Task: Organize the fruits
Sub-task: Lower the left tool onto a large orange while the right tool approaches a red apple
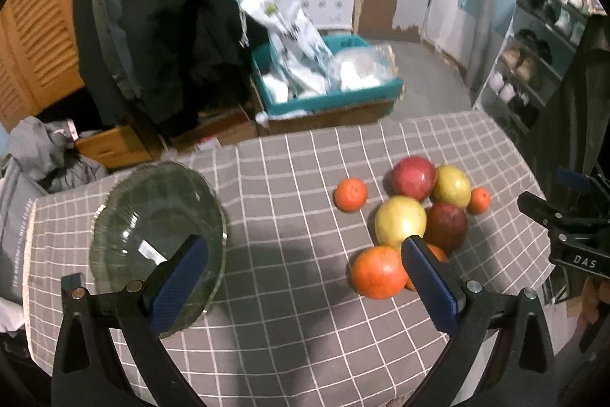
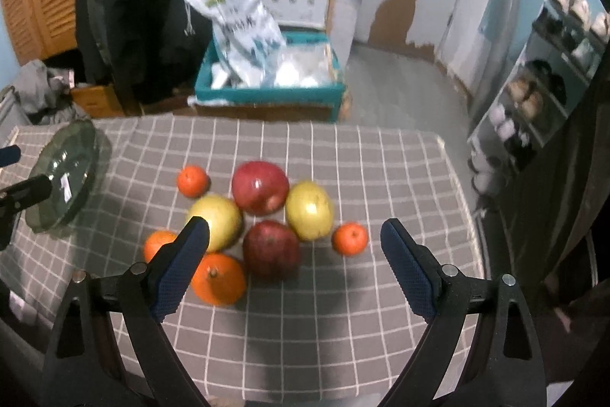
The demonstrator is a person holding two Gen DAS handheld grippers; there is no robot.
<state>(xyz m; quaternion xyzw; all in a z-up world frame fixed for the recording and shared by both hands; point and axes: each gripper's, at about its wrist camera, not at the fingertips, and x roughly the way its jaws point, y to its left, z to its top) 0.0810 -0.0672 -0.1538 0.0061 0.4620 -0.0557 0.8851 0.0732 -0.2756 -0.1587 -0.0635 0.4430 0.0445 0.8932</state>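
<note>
A: Left wrist view: small orange (image 1: 436,251) at 4 o'clock mostly hidden behind the left gripper's finger (image 1: 427,277).

B: Right wrist view: glass bowl (image 2: 63,174) at 9 o'clock partly covered; fruit pile blurred.

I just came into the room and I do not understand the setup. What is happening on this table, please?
A person holds two grippers above a checked tablecloth. Both the left gripper and the right gripper are open and hold nothing. A pile of fruit lies loose on the cloth: red apples, yellow apples and oranges. An empty glass plate sits apart from the pile, so no fruit has been sorted yet.
</note>
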